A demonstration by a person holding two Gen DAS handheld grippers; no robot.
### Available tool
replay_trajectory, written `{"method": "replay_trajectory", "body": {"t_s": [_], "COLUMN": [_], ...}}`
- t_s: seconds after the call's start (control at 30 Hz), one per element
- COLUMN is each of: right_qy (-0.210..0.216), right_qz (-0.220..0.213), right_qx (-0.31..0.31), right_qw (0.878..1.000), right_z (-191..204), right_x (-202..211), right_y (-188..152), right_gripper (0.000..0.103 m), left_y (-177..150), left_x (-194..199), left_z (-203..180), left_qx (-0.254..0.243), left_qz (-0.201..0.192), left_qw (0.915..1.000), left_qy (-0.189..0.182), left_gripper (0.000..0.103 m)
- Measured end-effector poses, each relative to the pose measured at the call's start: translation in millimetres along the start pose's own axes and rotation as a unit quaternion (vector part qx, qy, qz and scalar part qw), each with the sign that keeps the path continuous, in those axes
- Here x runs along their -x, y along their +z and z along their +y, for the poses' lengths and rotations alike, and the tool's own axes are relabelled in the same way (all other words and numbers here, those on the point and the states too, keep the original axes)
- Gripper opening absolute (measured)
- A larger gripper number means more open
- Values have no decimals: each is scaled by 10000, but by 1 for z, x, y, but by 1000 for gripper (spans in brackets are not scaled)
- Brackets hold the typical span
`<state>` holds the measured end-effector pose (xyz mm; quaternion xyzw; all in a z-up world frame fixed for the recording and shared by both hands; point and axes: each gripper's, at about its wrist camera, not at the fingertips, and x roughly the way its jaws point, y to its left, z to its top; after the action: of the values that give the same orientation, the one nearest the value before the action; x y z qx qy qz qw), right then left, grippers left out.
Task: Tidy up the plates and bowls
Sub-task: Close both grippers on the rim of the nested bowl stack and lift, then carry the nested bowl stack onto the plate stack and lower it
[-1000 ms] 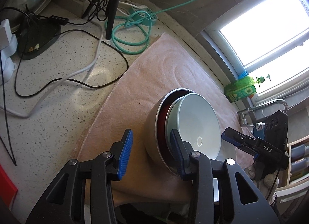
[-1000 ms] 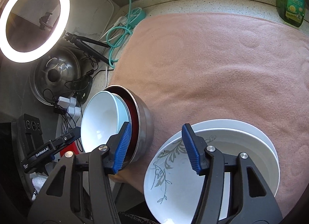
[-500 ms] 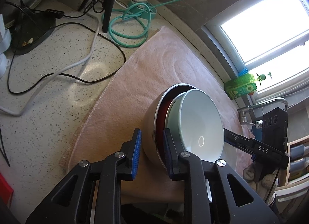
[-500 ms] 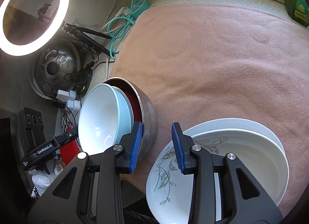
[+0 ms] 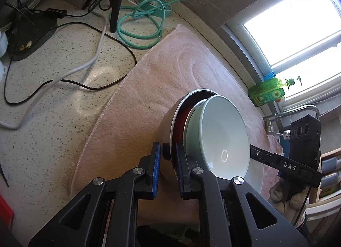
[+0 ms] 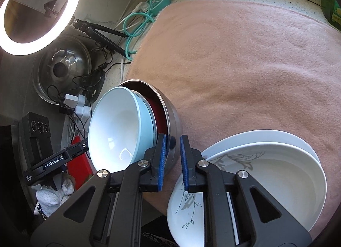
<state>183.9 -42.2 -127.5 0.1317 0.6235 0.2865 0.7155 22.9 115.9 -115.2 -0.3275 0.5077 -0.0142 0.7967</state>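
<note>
Both claws, left [image 5: 167, 158] and right [image 6: 171, 158], pinch opposite rims of the steel bowl [image 6: 173, 123] near the worktop's front edge.

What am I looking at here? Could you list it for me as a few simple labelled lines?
Surface: pink towel on a speckled counter
Bowls: steel bowl holding a red bowl and pale blue bowl, nested
Plates: floral plate on a white plate, right of the bowls
Left gripper: fingers closed on the steel bowl's rim
Right gripper: fingers closed on the opposite rim
Nearby: green cable, ring light, soap bottle
</note>
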Motion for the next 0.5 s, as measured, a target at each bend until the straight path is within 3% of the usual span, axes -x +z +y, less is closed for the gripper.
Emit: {"method": "replay_trajectory", "body": {"t_s": [0.5], "right_qy": [-206], "right_qz": [-64], "right_qx": [115], "right_qw": [9997], "right_z": [13], "right_x": [2], "right_y": [-3], "right_gripper": [11], "left_y": [-2], "left_x": [1], "left_z": [-8], "left_qx": [-293], "left_qz": [-31], "left_qw": [9993], "left_qy": [227], "left_gripper": [9]}}
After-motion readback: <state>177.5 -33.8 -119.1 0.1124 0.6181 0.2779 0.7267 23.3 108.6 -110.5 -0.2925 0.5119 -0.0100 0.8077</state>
